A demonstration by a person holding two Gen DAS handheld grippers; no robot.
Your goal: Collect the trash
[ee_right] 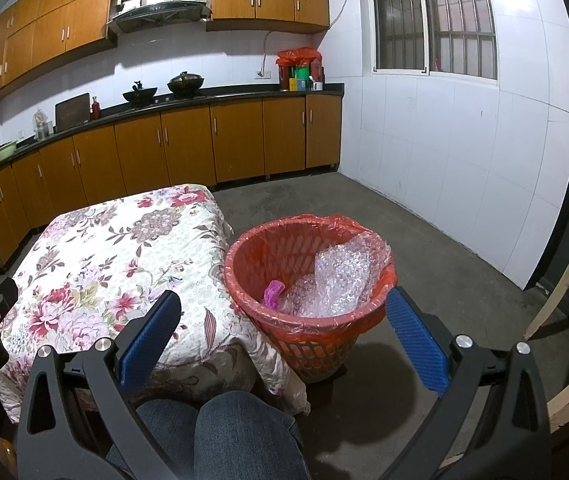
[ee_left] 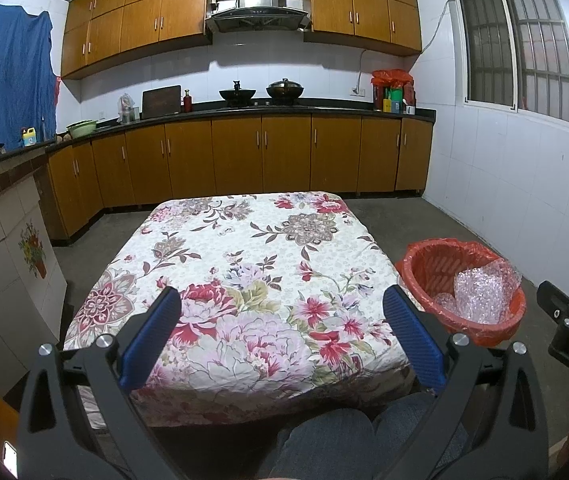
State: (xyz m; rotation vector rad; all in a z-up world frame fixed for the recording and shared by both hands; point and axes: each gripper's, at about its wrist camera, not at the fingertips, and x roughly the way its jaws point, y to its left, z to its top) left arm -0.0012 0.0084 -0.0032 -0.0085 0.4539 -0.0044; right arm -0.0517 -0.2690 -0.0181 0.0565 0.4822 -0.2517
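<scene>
An orange waste basket (ee_right: pixel 312 344) lined with a red bag stands on the floor just right of the table; it also shows in the left wrist view (ee_left: pixel 424 272). Inside lie crumpled bubble wrap (ee_right: pixel 336 276) and a small pink scrap (ee_right: pixel 272 292). The low table (ee_left: pixel 244 264) carries a floral cloth with no loose trash visible on it. My left gripper (ee_left: pixel 282 300) is open and empty above the table's near edge. My right gripper (ee_right: pixel 284 306) is open and empty, held above the basket's near rim.
Brown kitchen cabinets (ee_left: pixel 260 156) and a dark counter with pans run along the far wall. A white tiled wall with a barred window (ee_right: pixel 436 20) is on the right. Grey concrete floor (ee_right: pixel 424 240) surrounds the basket. The person's jeans-clad knees (ee_right: pixel 220 432) are below the grippers.
</scene>
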